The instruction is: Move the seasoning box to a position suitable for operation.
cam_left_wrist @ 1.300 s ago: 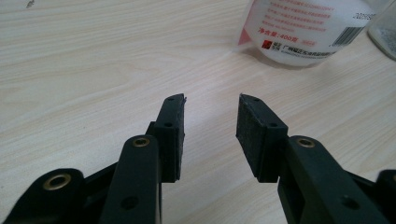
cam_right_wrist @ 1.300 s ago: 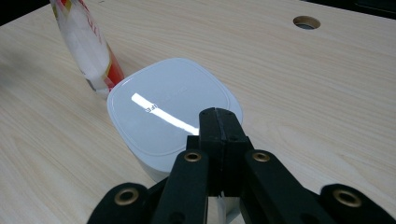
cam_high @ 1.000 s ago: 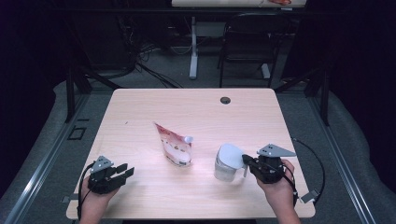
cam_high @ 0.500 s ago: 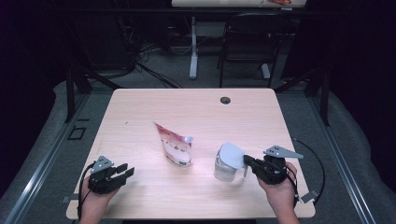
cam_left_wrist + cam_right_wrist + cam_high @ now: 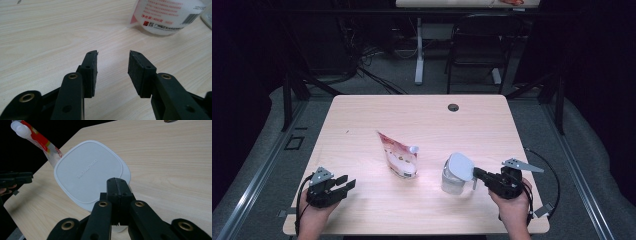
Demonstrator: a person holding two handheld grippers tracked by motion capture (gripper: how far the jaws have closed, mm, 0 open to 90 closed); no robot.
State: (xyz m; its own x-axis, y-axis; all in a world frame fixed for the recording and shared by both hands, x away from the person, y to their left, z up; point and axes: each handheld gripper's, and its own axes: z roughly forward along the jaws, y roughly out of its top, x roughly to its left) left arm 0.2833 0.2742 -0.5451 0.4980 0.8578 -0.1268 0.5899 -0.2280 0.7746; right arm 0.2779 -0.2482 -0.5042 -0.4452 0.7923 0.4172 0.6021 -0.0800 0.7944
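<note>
Grey carpet floor [image 5: 272, 150], dark surroundings, a black chair [image 5: 474, 45] behind the table [image 5: 412, 115].

Spotting a dark grommet hole [image 5: 453, 107] in the table [image 5: 412, 115], well beyond the right tongs [image 5: 475, 174]; noting cables [image 5: 372, 55] trailing far past the left tongs [image 5: 349, 182].

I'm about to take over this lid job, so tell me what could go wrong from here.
The right tongs pinch only the edge tab of the white lid; the thin grip might slip. The clear container has nothing bracing it, so pulling could tip or drag it toward the spouted pouch. The left tongs sit open and apart from both.
</note>
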